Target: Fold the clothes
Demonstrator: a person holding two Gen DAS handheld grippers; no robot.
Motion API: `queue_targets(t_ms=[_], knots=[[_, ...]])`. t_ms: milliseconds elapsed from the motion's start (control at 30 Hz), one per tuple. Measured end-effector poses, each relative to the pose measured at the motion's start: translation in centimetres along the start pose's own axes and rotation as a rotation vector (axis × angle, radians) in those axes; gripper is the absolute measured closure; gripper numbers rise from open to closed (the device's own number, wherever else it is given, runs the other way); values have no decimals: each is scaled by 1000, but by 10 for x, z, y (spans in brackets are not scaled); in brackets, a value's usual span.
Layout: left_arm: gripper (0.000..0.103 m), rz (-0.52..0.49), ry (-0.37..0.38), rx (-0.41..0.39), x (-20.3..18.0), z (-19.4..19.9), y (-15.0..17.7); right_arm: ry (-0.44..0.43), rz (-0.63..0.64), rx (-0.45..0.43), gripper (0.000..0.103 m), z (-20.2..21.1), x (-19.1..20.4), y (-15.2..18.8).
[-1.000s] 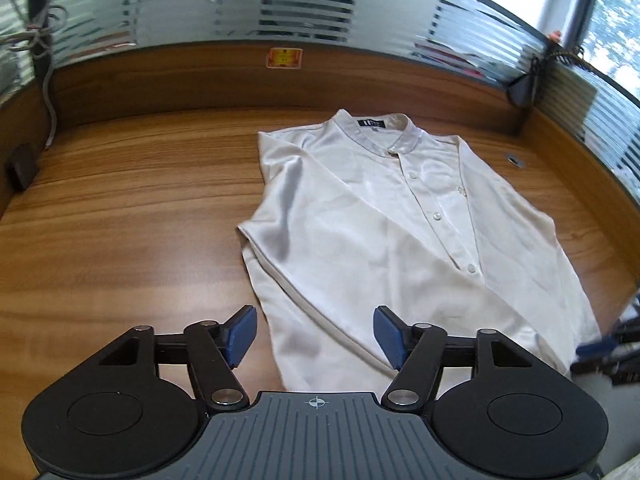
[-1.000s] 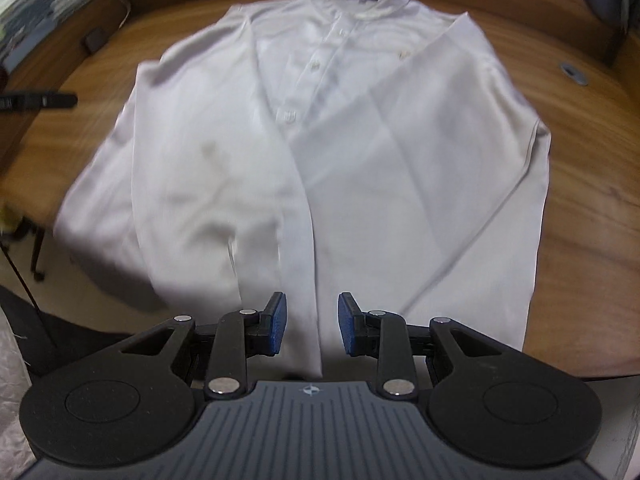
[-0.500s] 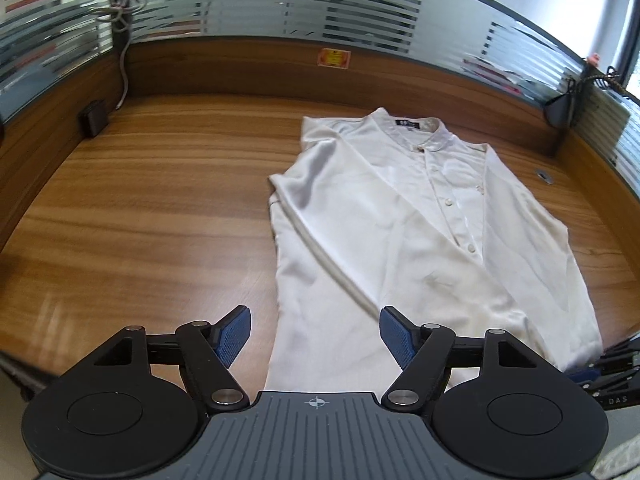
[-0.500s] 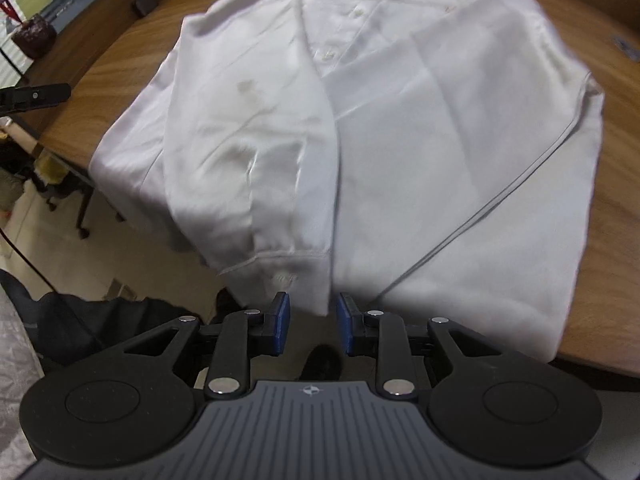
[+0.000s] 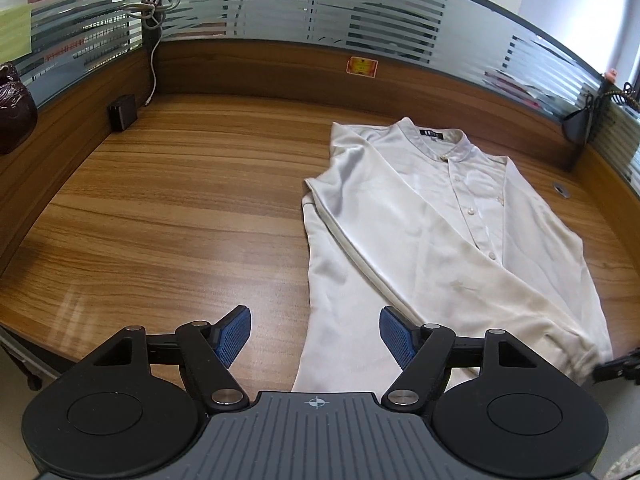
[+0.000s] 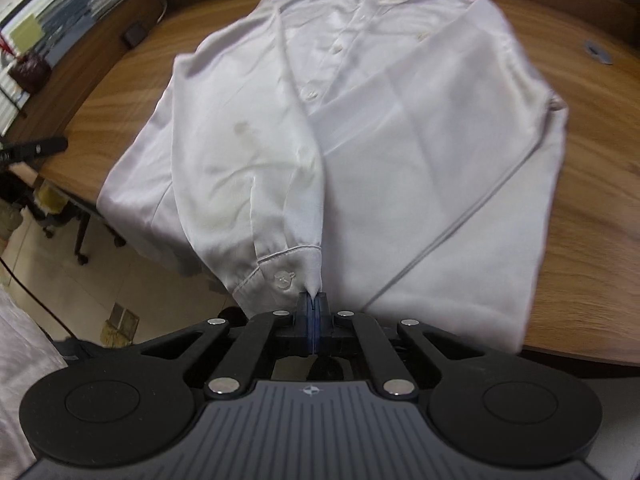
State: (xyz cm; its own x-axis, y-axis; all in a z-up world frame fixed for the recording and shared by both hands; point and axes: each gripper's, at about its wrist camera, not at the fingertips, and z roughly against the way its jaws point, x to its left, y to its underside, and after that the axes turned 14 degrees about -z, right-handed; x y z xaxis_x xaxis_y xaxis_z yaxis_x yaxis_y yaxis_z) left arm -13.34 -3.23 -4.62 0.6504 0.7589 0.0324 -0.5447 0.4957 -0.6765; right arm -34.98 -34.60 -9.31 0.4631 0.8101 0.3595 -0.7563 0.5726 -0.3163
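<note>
While the cream satin button-up shirt (image 6: 360, 128) lies collar-up on the brown wooden desk (image 5: 168, 216), centre-right | right gripper (image 6: 313, 304) pinches the buttoned cuff (image 6: 280, 276), likely to reposition that sleeve | left gripper (image 5: 315, 334) spread, hovering lower centre, empty

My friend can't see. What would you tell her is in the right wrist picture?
The right gripper is shut on the buttoned cuff of a white shirt, pinching its corner between the fingers. The shirt lies face up on a wooden desk, sleeves folded over its front, its lower part hanging past the near edge.
</note>
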Motion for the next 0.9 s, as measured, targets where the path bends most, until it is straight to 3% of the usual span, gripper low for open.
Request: queue_targets(t_ms=[200,467,533,600,733,900], knots=[[29,-8,13,-13,-1,-6,-5,23,-40,-19,102,12,-9,-9],[29,-64,8,-21,1,-15,-16,142,-85,-32,101,0,-21,-14],[29,-82,10,-23,4,-17,-20,186,-80,-51,97,2,-16,-11],[27,-102,27,-30,10,-20,-26,212,-74,-81,82,6,-12,-9],[23,-148,67,-50,21,-27,-41,191,-89,-144,79,19,-3,-5],[23,-281,130,-60,37,-49,-69,189,-135,-244,73,28,26,1]])
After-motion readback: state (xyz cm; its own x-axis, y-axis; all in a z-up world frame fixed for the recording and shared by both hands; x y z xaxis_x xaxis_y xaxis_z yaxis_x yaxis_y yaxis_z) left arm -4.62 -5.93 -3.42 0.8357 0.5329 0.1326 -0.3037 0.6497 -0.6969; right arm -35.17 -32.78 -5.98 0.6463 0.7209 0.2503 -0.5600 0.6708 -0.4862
